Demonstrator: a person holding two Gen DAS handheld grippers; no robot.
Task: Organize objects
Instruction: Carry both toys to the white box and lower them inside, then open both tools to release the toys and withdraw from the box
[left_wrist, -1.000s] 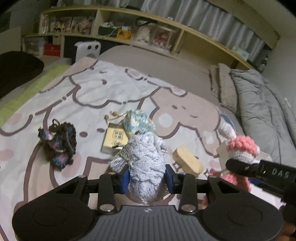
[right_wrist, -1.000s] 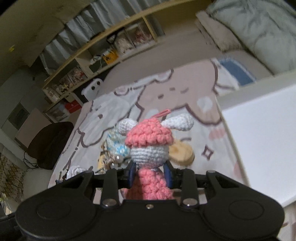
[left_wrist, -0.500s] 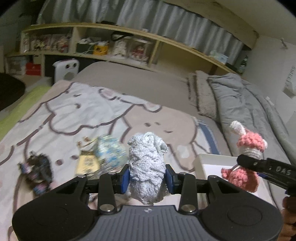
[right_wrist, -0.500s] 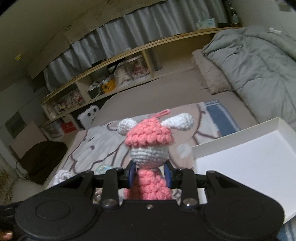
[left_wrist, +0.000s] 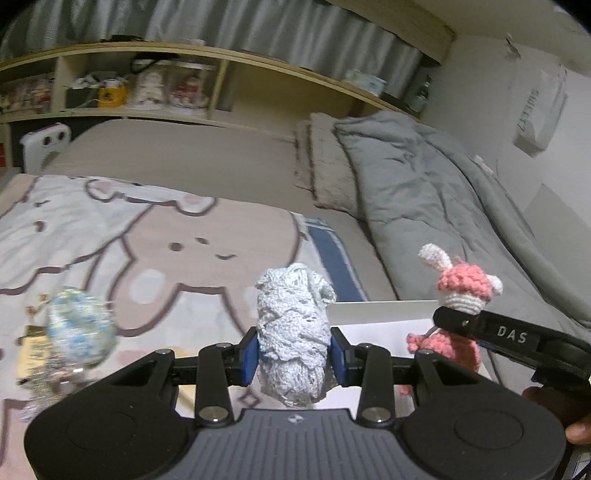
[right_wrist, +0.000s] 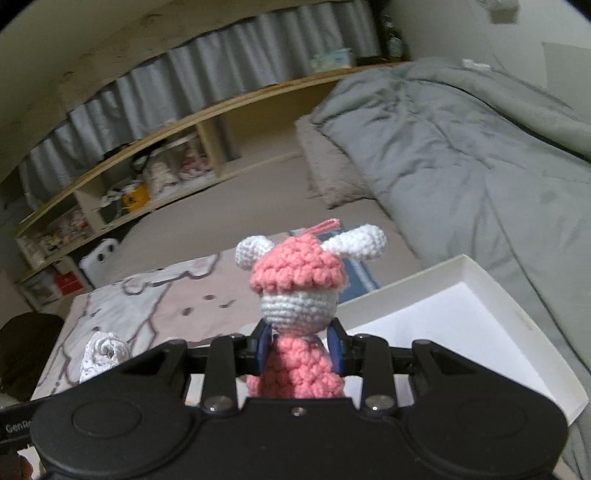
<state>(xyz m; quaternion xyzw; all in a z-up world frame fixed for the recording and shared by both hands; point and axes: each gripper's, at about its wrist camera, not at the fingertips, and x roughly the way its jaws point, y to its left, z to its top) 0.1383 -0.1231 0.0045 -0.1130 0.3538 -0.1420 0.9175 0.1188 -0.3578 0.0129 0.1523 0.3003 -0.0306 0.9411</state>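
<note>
Left wrist view: the left gripper (left_wrist: 294, 356) is closed on a grey-white crochet bundle (left_wrist: 293, 334), its blue pads (left_wrist: 250, 355) pressing the bundle's lower half from both sides while the top stands upright above the jaws. Behind the bundle lies the white box (left_wrist: 384, 308), whose near wall shows just past the fingers. To the right, the right gripper (left_wrist: 456, 321) clamps the pink doll (left_wrist: 463, 291) at the neck, over the box. On the left, a blue-white ball (left_wrist: 79, 328) lies blurred on the cartoon blanket (left_wrist: 110, 236), touching a small yellowish packet (left_wrist: 33, 345).

Right wrist view: the right gripper (right_wrist: 300, 350) is shut on the doll (right_wrist: 299, 280), its pads against the pink body just under the white head; the head, pink cap and white ears rise above the jaws. The box (right_wrist: 491, 280) sits open just ahead and to the right, beside the grey duvet (right_wrist: 461, 147). The bundle (right_wrist: 103, 350) shows at lower left, over the blanket (right_wrist: 147, 306).
</note>
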